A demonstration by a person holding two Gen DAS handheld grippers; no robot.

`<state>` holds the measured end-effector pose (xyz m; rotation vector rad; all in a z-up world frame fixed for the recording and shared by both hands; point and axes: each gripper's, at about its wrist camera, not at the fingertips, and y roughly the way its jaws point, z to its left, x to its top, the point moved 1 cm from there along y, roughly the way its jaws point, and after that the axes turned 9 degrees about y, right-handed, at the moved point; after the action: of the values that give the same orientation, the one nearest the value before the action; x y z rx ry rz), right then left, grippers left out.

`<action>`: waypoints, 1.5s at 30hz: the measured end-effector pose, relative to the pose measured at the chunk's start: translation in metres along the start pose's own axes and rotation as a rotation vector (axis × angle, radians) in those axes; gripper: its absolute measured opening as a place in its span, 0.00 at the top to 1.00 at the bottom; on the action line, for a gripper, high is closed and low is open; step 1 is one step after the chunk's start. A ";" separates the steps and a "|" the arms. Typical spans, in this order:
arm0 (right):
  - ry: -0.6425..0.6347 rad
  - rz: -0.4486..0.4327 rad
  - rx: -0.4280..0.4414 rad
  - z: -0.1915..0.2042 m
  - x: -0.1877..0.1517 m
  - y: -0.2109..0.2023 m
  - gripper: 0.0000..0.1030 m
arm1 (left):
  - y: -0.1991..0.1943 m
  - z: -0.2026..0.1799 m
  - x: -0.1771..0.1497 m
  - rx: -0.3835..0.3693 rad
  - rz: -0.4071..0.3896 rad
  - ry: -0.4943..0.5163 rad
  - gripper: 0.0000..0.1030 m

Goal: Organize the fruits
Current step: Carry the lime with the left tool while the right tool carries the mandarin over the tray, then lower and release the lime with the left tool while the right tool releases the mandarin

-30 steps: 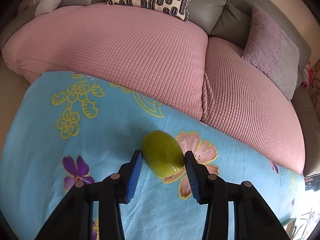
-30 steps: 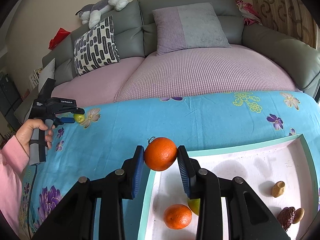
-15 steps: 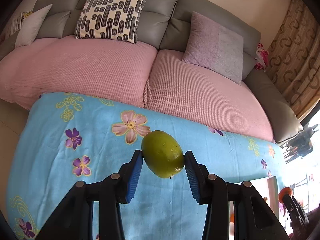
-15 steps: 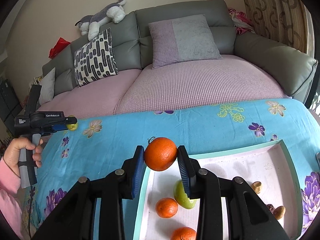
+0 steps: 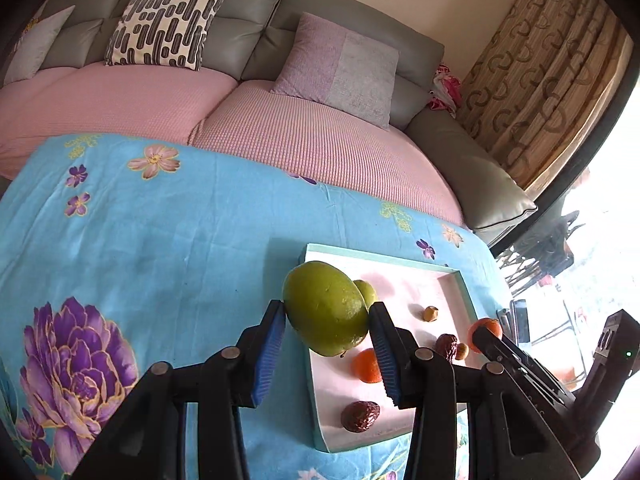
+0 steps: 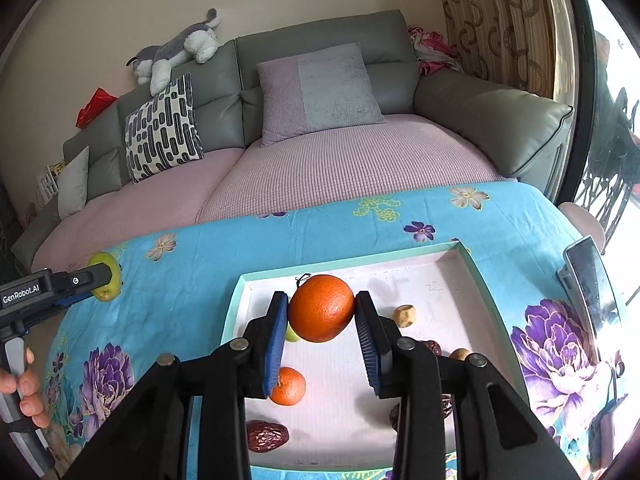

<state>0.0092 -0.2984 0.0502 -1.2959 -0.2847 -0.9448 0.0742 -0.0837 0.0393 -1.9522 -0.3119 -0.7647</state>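
While the left tongs (image 5: 327,322) clamp a smooth green oval mango (image 5: 326,308) above the near-left corner of the shallow teal-rimmed white tray (image 5: 460,280), the right tongs (image 6: 321,312) grip a round orange (image 6: 321,307) over that tray's floor

Black hand-held gripper (image 5: 327,344) with ribbed blue pads (image 5: 269,354).

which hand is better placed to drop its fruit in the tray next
Right. The right gripper holds its orange directly over the tray floor. The left gripper holds the green fruit at the tray's near corner, partly over the cloth.
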 end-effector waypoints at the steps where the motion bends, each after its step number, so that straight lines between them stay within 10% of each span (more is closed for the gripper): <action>1: 0.007 0.011 0.003 -0.004 -0.003 0.001 0.65 | 0.006 -0.007 -0.005 0.000 0.007 0.004 0.55; 16: 0.063 0.180 0.026 -0.032 -0.034 0.061 0.65 | 0.084 -0.028 -0.046 0.043 0.169 0.109 0.55; 43: 0.016 0.258 -0.069 -0.030 -0.049 0.082 0.65 | 0.074 -0.024 -0.049 0.020 0.188 0.095 0.54; 45: 0.013 0.256 -0.081 -0.030 -0.049 0.081 0.65 | 0.066 -0.019 -0.051 0.068 0.175 0.090 0.34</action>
<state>0.0289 -0.3060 -0.0466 -1.3629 -0.0687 -0.7528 0.0620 -0.1272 -0.0332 -1.8473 -0.1094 -0.7157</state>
